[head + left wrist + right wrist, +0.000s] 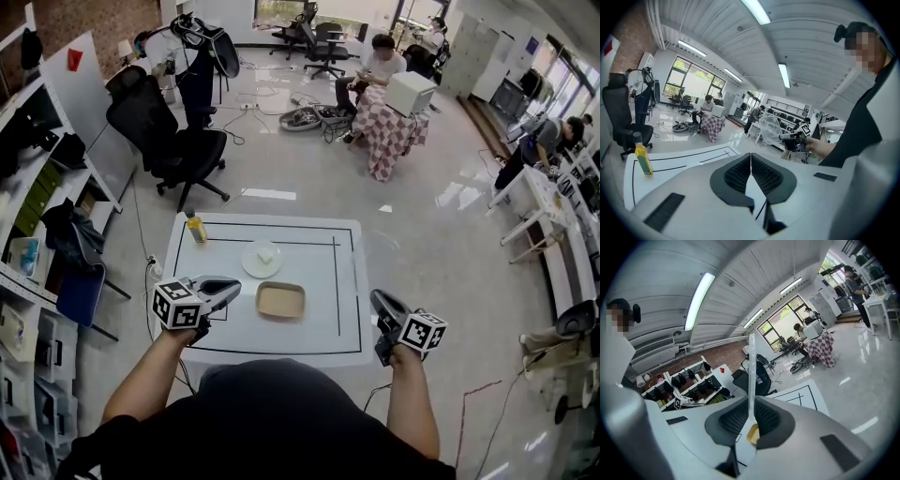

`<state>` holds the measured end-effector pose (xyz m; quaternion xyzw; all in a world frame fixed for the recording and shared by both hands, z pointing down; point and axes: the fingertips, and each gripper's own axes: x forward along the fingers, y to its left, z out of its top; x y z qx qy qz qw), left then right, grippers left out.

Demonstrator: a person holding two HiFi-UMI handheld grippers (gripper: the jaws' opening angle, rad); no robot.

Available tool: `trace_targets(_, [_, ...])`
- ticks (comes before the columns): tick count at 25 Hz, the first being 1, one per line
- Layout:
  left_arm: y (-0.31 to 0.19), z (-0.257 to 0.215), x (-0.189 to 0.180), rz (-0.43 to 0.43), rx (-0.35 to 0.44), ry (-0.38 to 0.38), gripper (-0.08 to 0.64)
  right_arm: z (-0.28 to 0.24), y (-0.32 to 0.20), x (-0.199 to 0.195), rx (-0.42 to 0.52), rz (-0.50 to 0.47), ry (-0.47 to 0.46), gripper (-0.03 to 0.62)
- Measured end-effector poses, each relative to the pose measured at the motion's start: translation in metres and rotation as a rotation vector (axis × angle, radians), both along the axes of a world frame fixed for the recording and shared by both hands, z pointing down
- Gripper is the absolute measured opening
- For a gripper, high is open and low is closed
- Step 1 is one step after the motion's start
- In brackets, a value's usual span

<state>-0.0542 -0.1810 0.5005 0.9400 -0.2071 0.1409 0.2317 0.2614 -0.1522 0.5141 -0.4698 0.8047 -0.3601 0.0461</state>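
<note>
Nearest the head view is my dark-shirted torso [272, 422], with a forearm reaching forward on either side. My left tool [225, 291] hangs over the front left part of the white surface [319, 328], its jaws pointing right. The left gripper view shows the left tool [750, 161] clenched, pads pressed together along one seam with nothing between them. My right tool [382, 306] is just off the front right corner of the surface, over the floor. In the right gripper view the right tool [751, 413] is likewise clenched. A thin pale strip stands up along the seam, and I cannot tell what it is. The tan tray [280, 299] lies flat near the middle of the surface, inside the black outline. It is just beside the left tool's jaws and well apart from the right tool. A sliver of the tray shows through the gap below the right pads [753, 433]. Behind the tray, apart from it, sits a white plate [261, 260] carrying a small white piece [266, 254]. A yellow bottle [195, 227] stands upright at the far left corner, also seen in the left gripper view [643, 158]. A black office chair [178, 141] stands on the floor beyond.
</note>
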Motion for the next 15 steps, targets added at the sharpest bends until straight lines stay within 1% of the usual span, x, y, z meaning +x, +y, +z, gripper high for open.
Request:
trace_targets(6, [0.0007,-0.0005,0.0047,-0.004,-0.006,0.004,0.025,-0.0019,0.0006,0.0072,-0.001,0.01,-0.001,0.046])
trace_targets(15, [0.0045,0.0069,0.0061,0.006,-0.018,-0.001,0.025,0.0033,0.0044,0.0063,-0.003,0.013,-0.014,0.046])
